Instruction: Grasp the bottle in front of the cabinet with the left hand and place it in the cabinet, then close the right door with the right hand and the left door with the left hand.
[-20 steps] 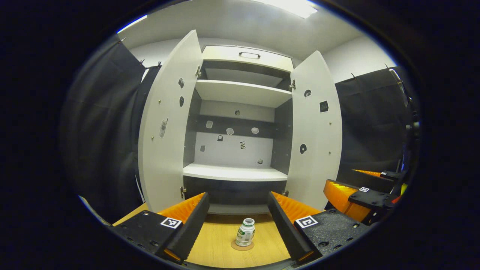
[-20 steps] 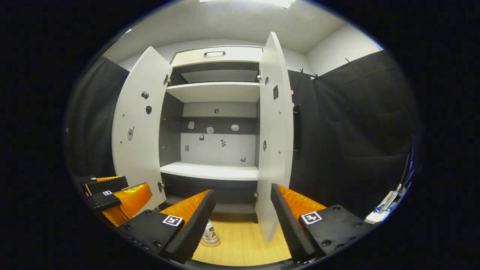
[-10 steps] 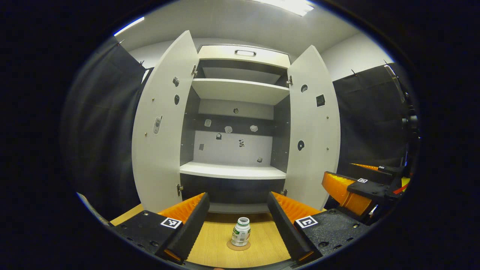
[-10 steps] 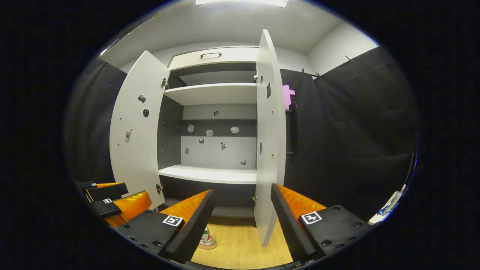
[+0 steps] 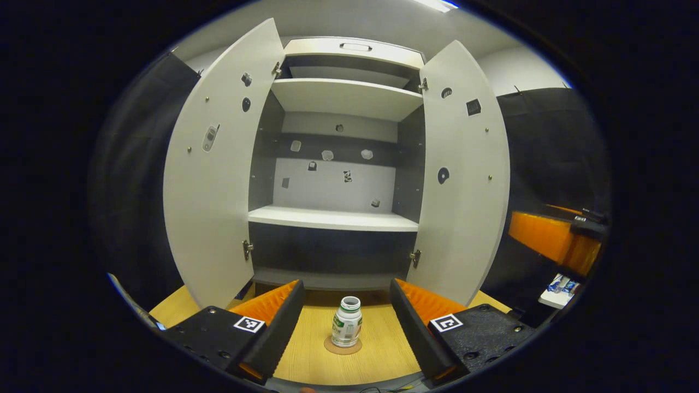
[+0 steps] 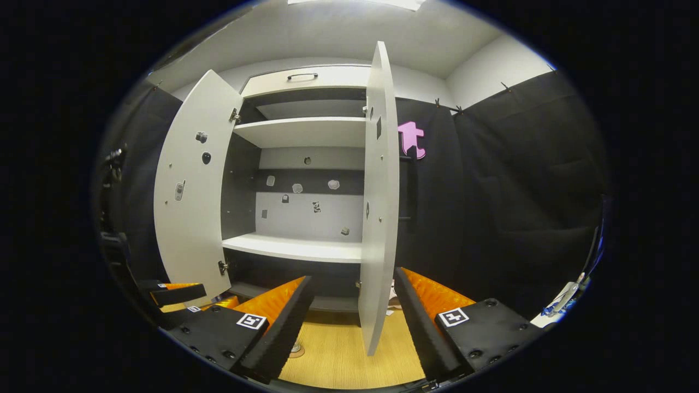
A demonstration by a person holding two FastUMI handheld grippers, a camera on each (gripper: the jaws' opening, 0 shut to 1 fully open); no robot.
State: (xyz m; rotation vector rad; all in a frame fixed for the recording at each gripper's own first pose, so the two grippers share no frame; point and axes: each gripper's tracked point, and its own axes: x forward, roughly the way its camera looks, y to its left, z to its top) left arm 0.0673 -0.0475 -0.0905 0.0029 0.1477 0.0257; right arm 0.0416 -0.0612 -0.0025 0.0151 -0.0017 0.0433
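Small white bottle (image 5: 347, 322) upright before cabinet (image 5: 333, 218), both doors open

bottle (image 5: 347, 328): on a round coaster (image 5: 342, 347) on the table (image 5: 319, 360), at 12 o'clock between my left gripper (image 5: 345, 319) fingers, touching neither.
cabinet (image 5: 333, 218): behind the bottle, 12 o'clock, standing on the table.
left door (image 5: 215, 180): swung out at 10 o'clock in the left gripper view.
right door (image 5: 464, 180): swung out at 2 o'clock, same view.
shelves: lower shelf (image 5: 330, 218) behind and above the bottle; upper shelf (image 5: 347, 98) above it.
right gripper (image 6: 354, 319): right door (image 6: 377, 218) edge-on at 12 o'clock between my fingers, apart from both.
other gripper: my left one at 8 o'clock in the right gripper view; my right one at 3 o'clock in the left gripper view.
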